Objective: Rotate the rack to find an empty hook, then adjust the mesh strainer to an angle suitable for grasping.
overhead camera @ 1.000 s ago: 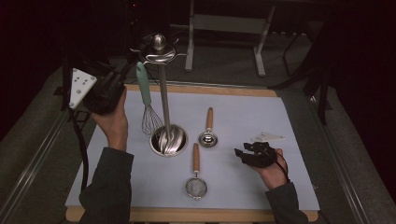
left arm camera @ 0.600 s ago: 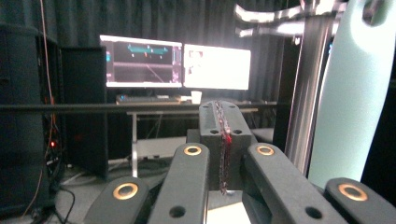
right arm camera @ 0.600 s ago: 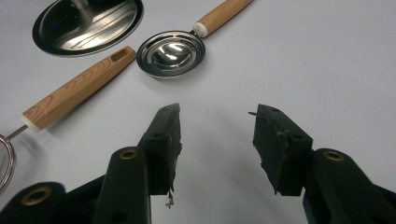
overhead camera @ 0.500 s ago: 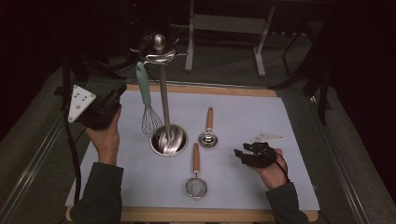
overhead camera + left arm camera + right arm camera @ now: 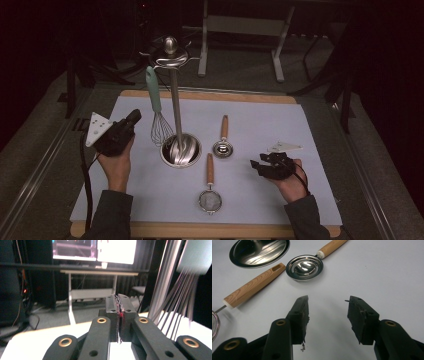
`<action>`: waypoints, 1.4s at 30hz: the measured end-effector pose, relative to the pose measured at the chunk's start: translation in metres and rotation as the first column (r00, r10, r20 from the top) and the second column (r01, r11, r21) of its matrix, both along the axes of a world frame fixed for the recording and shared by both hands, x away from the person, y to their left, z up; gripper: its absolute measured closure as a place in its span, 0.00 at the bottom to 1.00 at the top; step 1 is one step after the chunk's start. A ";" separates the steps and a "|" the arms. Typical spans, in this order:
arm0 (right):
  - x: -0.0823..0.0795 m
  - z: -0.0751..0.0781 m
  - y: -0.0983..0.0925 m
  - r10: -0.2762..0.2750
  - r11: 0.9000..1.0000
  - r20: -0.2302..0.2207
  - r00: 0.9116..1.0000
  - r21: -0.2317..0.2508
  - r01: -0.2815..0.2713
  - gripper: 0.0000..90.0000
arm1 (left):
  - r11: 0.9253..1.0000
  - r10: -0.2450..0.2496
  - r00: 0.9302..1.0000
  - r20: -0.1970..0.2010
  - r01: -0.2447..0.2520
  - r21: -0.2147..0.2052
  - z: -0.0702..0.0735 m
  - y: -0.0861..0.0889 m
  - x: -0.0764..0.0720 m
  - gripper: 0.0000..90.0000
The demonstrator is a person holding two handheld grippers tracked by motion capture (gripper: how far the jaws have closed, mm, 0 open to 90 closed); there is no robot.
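Whisk (image 5: 159, 116) with a pale green handle hangs from the top ring of a tall steel stand (image 5: 174, 100), its wire head just above the stand's round base near the back left of the light mat that covers the surface (image 5: 310, 125). Just left of it, the left tool (image 5: 134, 118) is held low over the mat, pointing toward the whisk yet clear of it. In the left gripper view its jaws stand pressed almost together with nothing between them, having just eased open a trace, and the whisk's wires streak past at the right.

On the right side of the mat, well apart from the stand, the right tool (image 5: 260, 164) rests near the surface. The right gripper view shows its jaws spread wide over bare mat, holding nothing.

Between the two hands lie a measuring scoop (image 5: 222, 143) and a small strainer (image 5: 209, 190), both with wooden handles, flat on the mat.
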State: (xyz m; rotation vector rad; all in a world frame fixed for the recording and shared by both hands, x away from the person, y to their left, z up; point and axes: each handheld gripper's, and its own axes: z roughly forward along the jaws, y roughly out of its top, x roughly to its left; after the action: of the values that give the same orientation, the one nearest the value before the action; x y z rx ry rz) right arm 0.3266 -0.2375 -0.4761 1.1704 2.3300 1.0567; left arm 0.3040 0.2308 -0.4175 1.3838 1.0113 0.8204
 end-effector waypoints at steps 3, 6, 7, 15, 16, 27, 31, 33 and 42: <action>0.000 0.001 0.000 0.001 1.000 0.004 1.000 0.000 -0.001 0.57 | 1.000 0.007 0.999 -0.032 -0.007 0.003 -0.014 0.002 -0.001 0.98; 0.000 0.000 0.001 0.002 1.000 -0.001 1.000 -0.001 -0.002 0.57 | 1.000 0.010 0.998 -0.059 -0.009 0.010 -0.024 0.003 -0.002 0.98; 0.000 -0.001 0.002 0.005 1.000 -0.003 1.000 -0.003 -0.005 0.57 | 1.000 0.011 0.998 -0.067 -0.010 0.014 -0.026 0.004 -0.003 0.98; -0.002 0.002 0.008 0.029 1.000 0.000 1.000 -0.001 -0.029 0.57 | 0.999 0.014 0.992 -0.126 -0.009 0.033 -0.049 0.004 -0.009 0.95; -0.003 0.002 0.009 0.031 1.000 -0.003 1.000 0.000 -0.031 0.57 | 0.999 -0.002 0.987 -0.159 0.010 0.049 -0.061 0.001 -0.011 0.94; -0.005 -0.006 0.025 0.070 0.997 -0.032 0.997 -0.006 -0.070 0.57 | 0.998 0.023 0.965 -0.263 -0.005 0.068 -0.102 0.002 -0.016 0.85; -0.007 -0.012 0.038 0.104 0.994 -0.049 0.993 -0.027 -0.105 0.57 | 0.999 0.039 0.954 -0.298 -0.029 0.038 -0.112 0.008 -0.014 0.83; -0.008 -0.013 0.041 0.111 0.993 -0.051 0.993 -0.028 -0.112 0.58 | 0.999 0.039 0.954 -0.298 -0.029 0.038 -0.112 0.008 -0.014 0.82; -0.014 -0.020 0.067 0.144 0.989 -0.094 0.985 -0.004 -0.145 0.58 | 0.995 0.060 0.937 -0.343 -0.031 0.090 -0.120 0.003 -0.007 0.77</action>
State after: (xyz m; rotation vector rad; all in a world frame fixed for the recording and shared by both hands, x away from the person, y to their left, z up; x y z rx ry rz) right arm 0.3124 -0.1709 -0.4959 1.0822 2.5224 1.0573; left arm 0.2975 0.2341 -0.5379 1.6187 1.2949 0.6706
